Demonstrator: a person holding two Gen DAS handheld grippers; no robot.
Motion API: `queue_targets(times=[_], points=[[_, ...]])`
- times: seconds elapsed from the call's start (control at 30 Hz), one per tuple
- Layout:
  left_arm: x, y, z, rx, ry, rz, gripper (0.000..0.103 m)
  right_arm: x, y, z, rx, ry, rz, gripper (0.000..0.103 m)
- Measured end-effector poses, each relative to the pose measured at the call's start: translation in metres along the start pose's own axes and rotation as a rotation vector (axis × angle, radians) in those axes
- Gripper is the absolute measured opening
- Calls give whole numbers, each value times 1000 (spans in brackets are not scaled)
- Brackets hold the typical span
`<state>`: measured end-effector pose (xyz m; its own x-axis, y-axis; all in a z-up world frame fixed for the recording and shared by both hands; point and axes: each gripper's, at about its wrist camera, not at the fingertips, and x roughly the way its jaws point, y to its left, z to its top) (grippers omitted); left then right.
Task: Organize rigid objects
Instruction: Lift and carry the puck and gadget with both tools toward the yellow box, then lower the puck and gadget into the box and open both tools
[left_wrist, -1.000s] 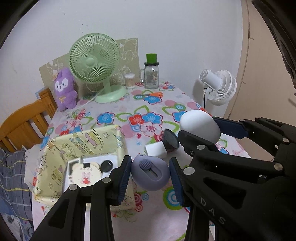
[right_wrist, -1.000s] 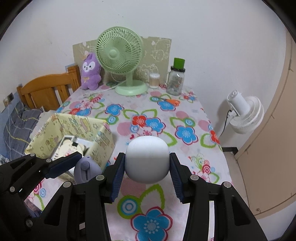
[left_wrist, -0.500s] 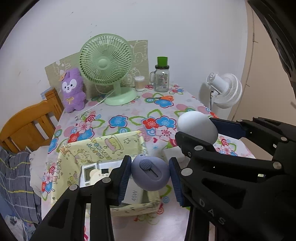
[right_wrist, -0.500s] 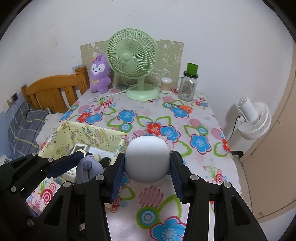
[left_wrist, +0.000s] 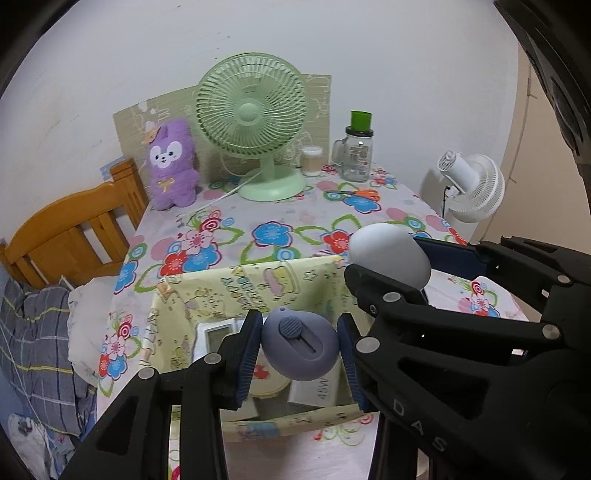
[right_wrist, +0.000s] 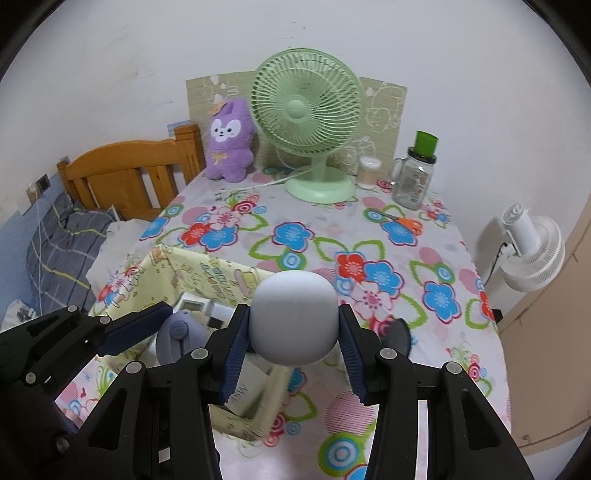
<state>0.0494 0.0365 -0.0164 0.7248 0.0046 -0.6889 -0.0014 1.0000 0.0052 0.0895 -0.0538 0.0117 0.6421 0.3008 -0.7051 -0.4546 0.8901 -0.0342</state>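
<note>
Moved: since a second ago I have carried both claws across the table, so the yellow printed fabric box (left_wrist: 207, 306) now sits right under them instead of off to my left.
Left claw: my left gripper (left_wrist: 300, 350) is clamped on a rounded lavender plastic gadget with a ribbed slider button (left_wrist: 300, 347), pads pressing both its sides, hanging over the open box.
Right claw: my right gripper (right_wrist: 294, 332) is clamped on a smooth white egg-shaped object (right_wrist: 294, 317), held just beside the left claw, over the box's right-hand edge.
Below the claws: inside the box I see a white device with a small grey screen (left_wrist: 214, 338) and a white carton (left_wrist: 314, 393); the rest is hidden by the fingers.
Right of right claw: a dark round lid-like thing (right_wrist: 400, 334) pokes out past my right finger; blurred, I cannot tell what it is.
Beyond the claws: flowered tablecloth (right_wrist: 369, 251), orange-handled scissors (right_wrist: 408, 225).
Far edge: mint green desk fan (right_wrist: 306, 110), purple plush rabbit (right_wrist: 229, 142), glass jar with green cap (right_wrist: 415, 177), small white cup (right_wrist: 369, 171).
Off the table: white floor fan (right_wrist: 532, 247) far right, wooden chair (right_wrist: 129, 177) far left.
</note>
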Motion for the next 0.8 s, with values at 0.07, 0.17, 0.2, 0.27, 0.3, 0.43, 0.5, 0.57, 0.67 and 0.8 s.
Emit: queue_targets(times=[0.07,0.17,0.2,0.27,0.3,0.43,0.5,0.57,0.67,0.8], points=[[1,6,-1,-10,5,1,43,4,6,2,-2,7,19,49],[3,15,-3,-19,12,6,43,10,13,4,-9,16,33,49],[4,19,-3,-21,15,8,43,12,16,5,-12,19,37,49],[7,24,-3,-26,23,7,43,17,21,7,-14,25,44,49],[8,26,-3,-28,27,5,43,19,23,7,-15,29,49,49],[15,35,-5,-30,41,7,43,30,29,8,-12,45,65,49],[19,39,-5,-31,49,7,43,35,32,9,-11,52,68,49],[24,42,-6,-34,58,5,43,41,34,9,-11,62,71,49],[32,47,-6,-36,74,2,43,51,36,10,-10,77,74,49],[42,52,-7,-33,97,2,43,64,38,9,1,98,77,49]])
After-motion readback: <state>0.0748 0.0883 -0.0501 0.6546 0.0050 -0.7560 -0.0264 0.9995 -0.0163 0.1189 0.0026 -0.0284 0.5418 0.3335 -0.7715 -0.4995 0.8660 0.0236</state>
